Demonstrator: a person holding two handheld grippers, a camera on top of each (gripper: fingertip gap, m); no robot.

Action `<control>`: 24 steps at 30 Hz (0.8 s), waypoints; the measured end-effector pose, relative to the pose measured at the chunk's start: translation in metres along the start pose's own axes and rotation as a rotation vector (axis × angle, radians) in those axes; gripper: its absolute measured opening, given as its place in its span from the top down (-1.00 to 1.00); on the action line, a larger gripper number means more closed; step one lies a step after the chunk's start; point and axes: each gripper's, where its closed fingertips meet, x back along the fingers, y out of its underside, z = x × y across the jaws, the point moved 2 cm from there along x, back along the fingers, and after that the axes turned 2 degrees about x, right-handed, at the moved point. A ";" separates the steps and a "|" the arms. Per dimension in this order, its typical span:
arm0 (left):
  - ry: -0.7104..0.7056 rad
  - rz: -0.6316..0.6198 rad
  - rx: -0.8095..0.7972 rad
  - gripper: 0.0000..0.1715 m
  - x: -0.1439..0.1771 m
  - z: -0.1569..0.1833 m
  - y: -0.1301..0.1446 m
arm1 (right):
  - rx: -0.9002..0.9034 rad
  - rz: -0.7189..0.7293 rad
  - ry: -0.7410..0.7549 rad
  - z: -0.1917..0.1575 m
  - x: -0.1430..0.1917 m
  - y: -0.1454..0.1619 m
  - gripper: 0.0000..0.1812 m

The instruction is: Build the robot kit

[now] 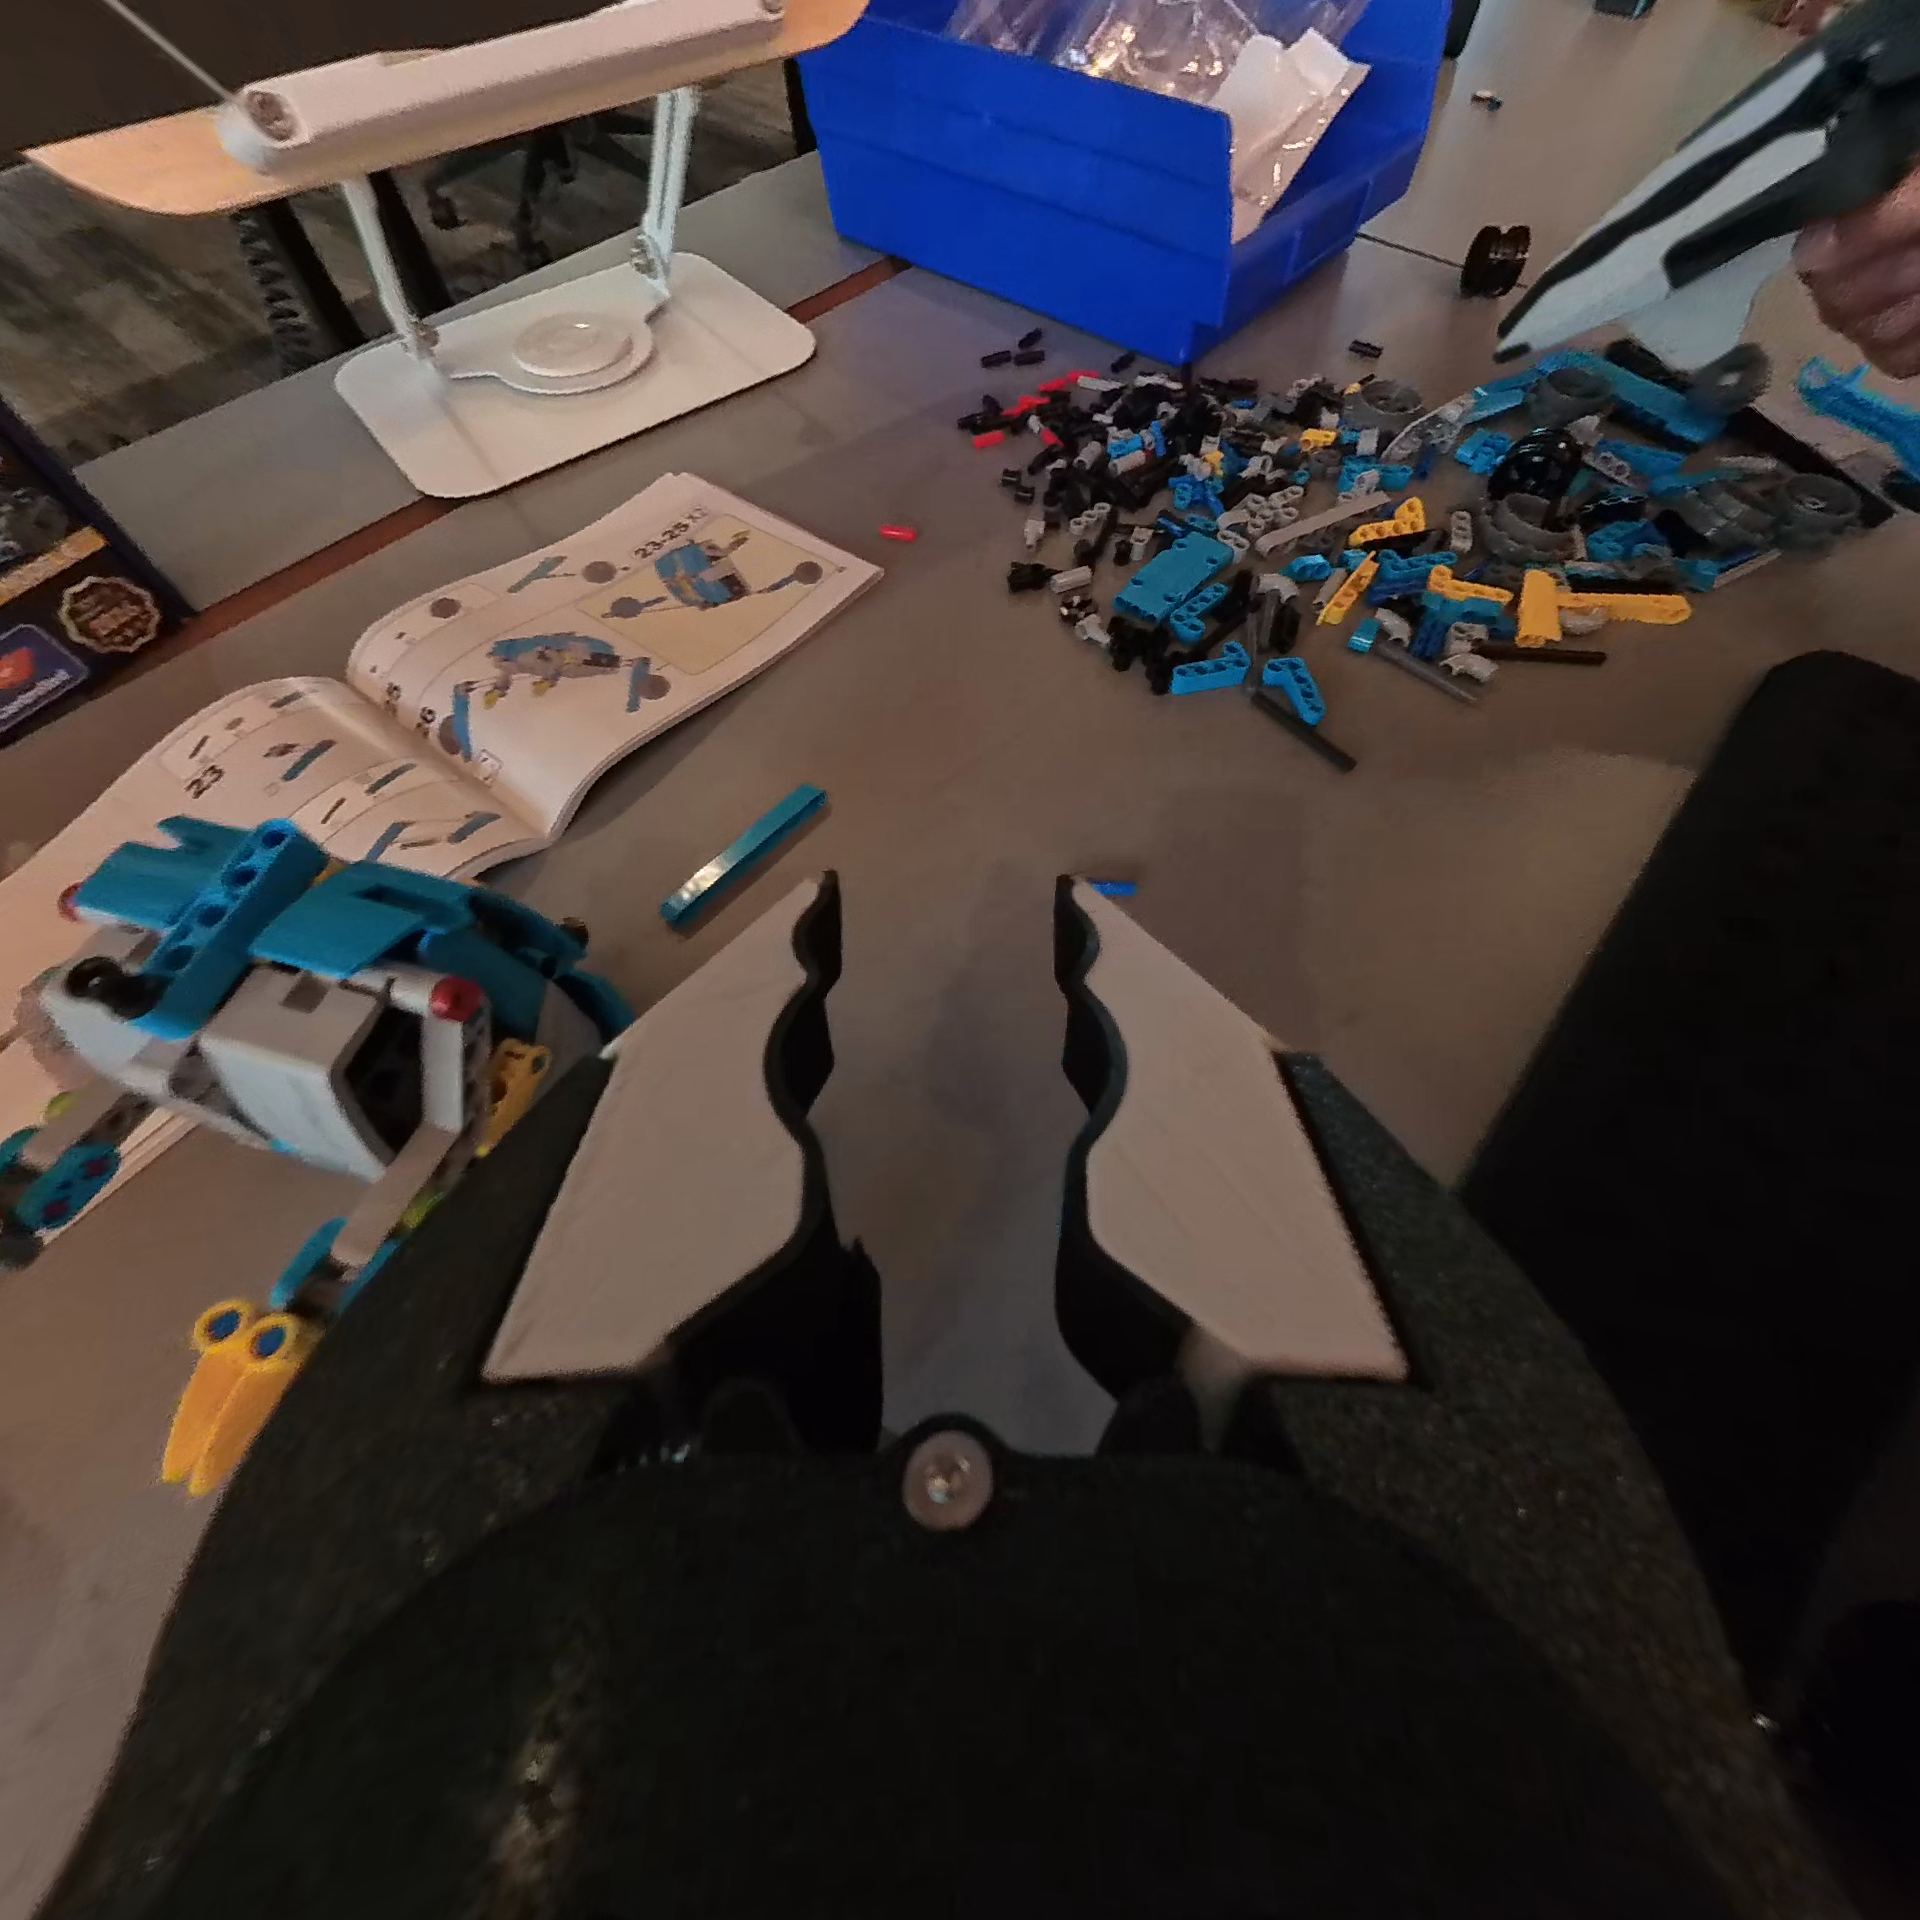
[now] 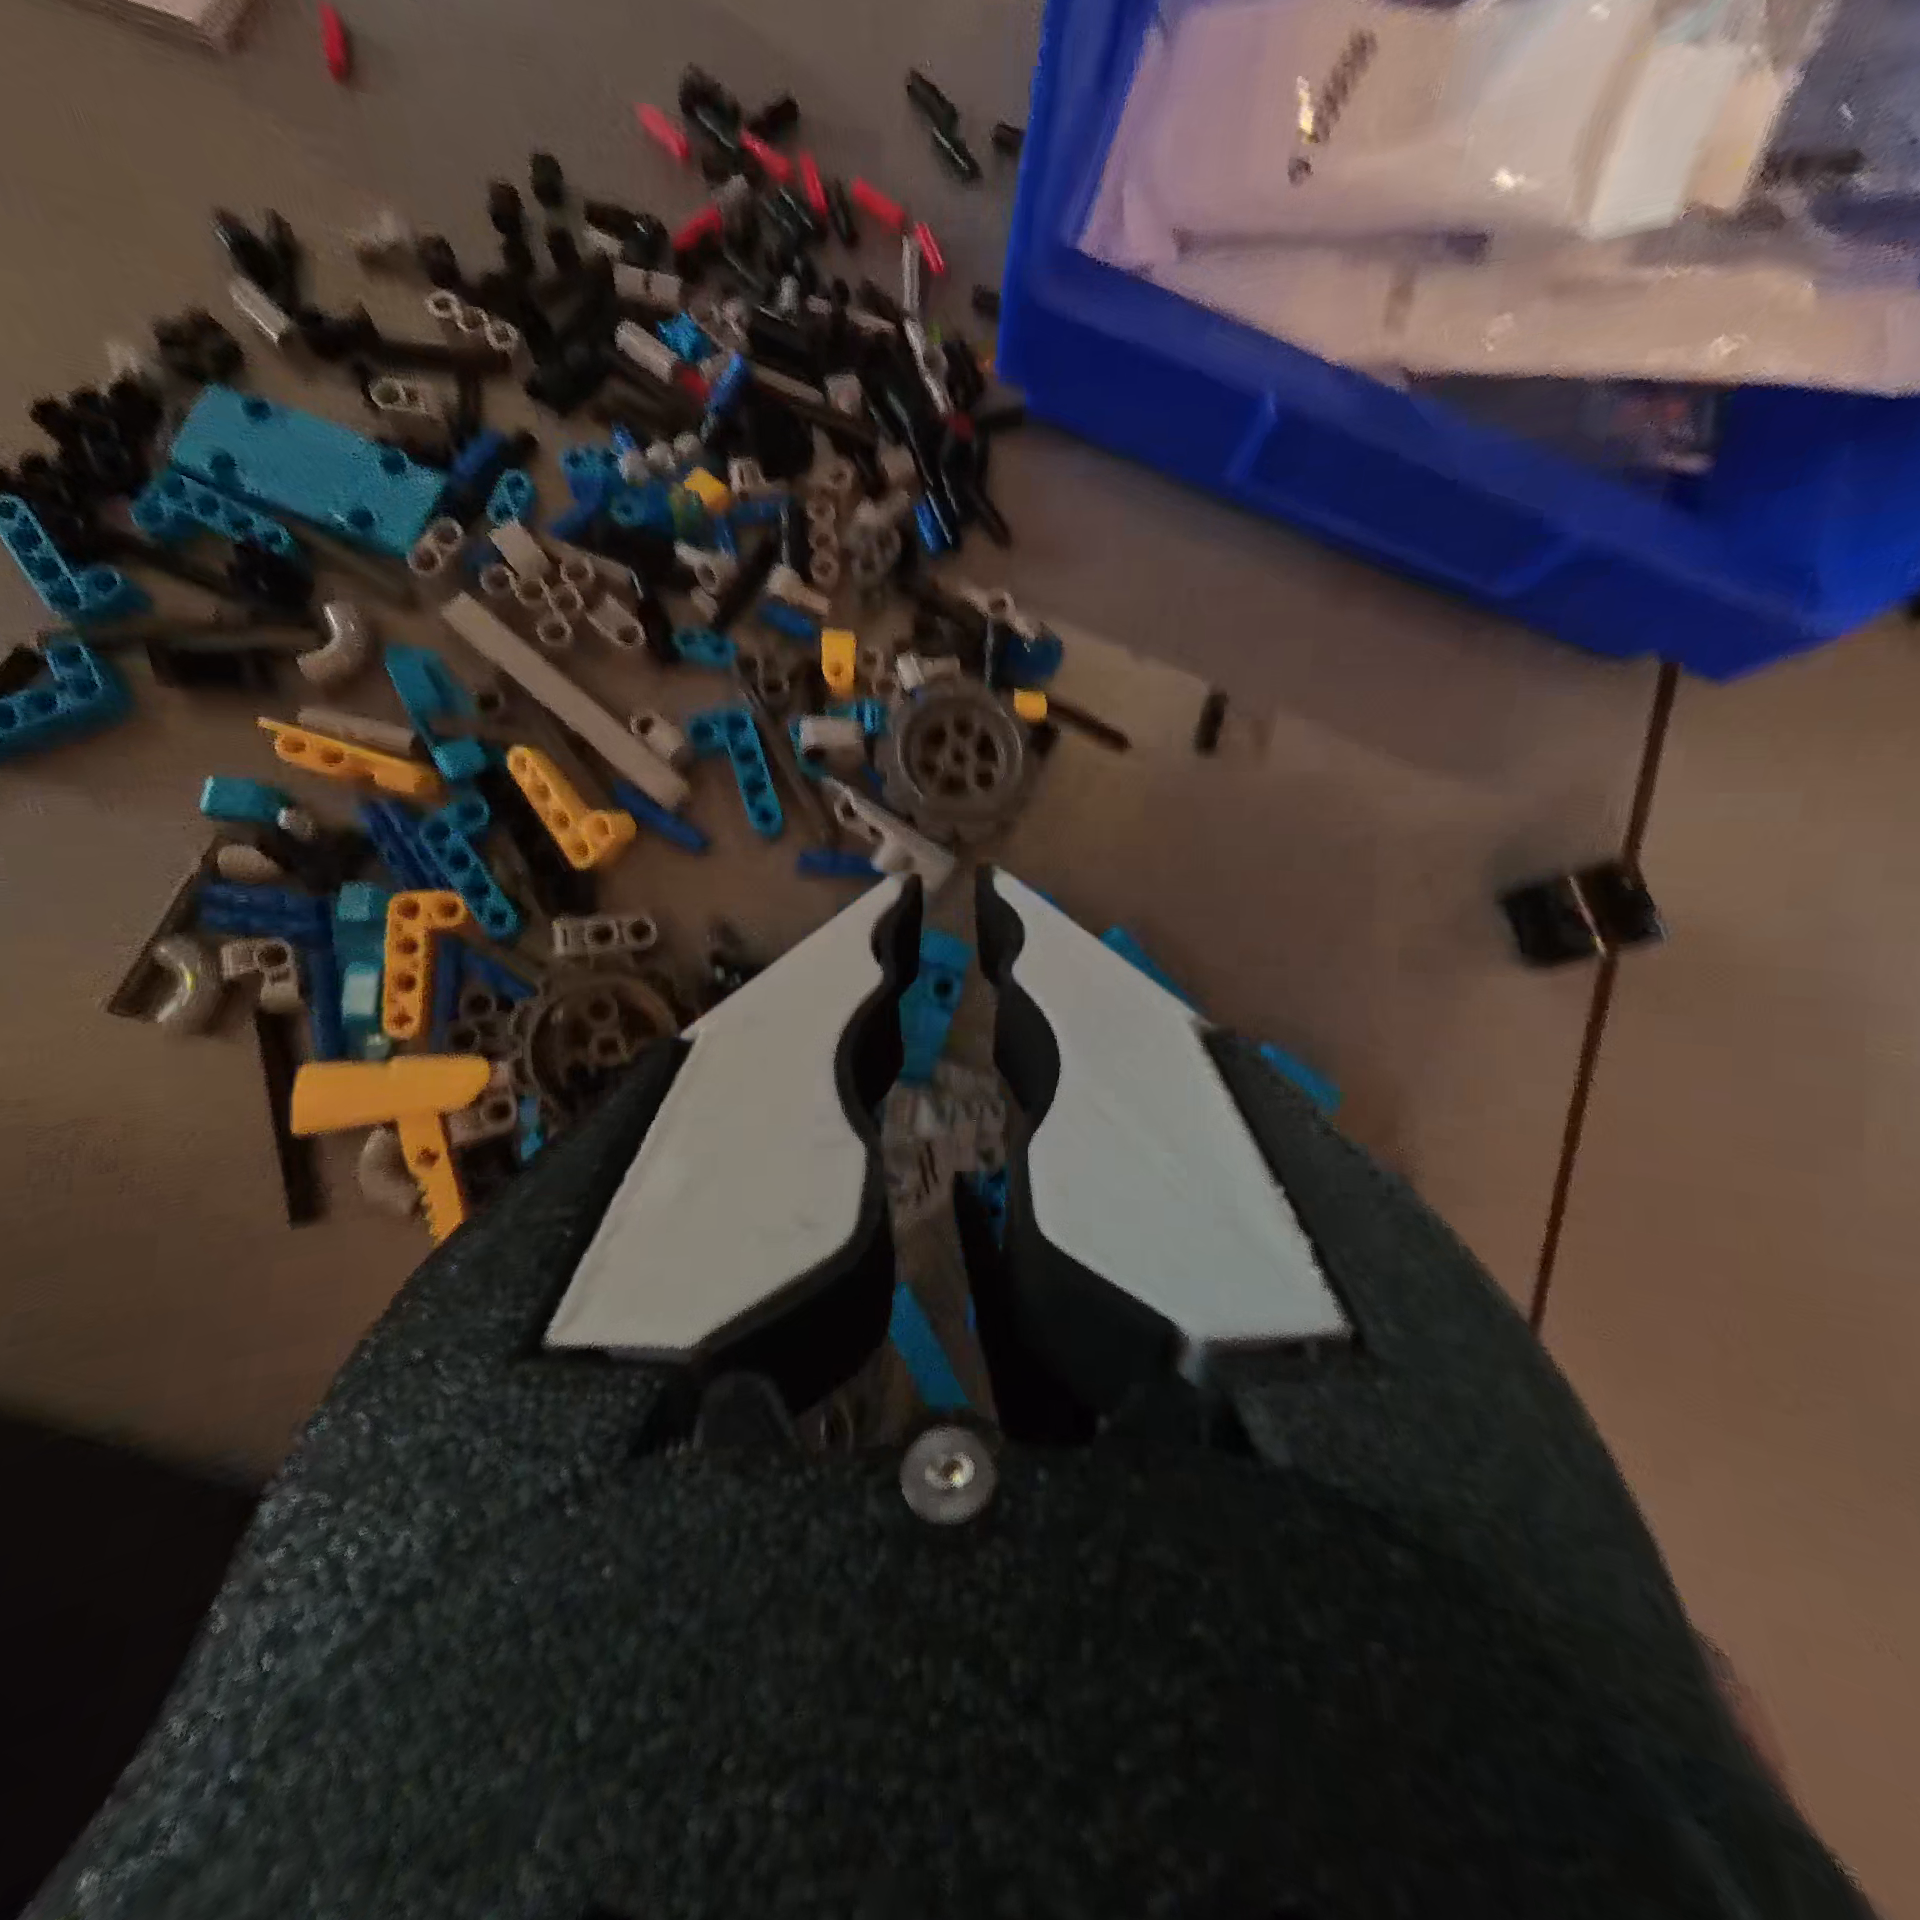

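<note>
On the grey table (image 1: 987, 748), left gripper (image 1: 945, 883) wide and empty, right gripper (image 2: 948, 883) nearly closed, one blue bin (image 1: 1039, 197).

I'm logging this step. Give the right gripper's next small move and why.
Probably lift the right gripper straight up a little. Its jaws look nearly closed over the loose brick pile, seemingly on a grey piece, with the left gripper open and empty.

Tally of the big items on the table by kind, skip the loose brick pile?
Blue bin: 1
White lamp: 1
Open instruction booklet: 1
Part-built brick model: 1
Tongs: 2, left open over bare table, right nearly closed over the pile
Total: 6
</note>
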 end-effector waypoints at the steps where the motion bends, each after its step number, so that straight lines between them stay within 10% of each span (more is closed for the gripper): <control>1: -0.011 -0.001 0.006 0.52 0.001 -0.003 0.001 | 0.017 -0.006 -0.013 -0.001 -0.007 -0.006 0.89; 24: -0.050 -0.010 0.069 0.52 0.000 -0.025 0.011 | 0.079 -0.079 -0.072 -0.003 -0.075 -0.038 0.90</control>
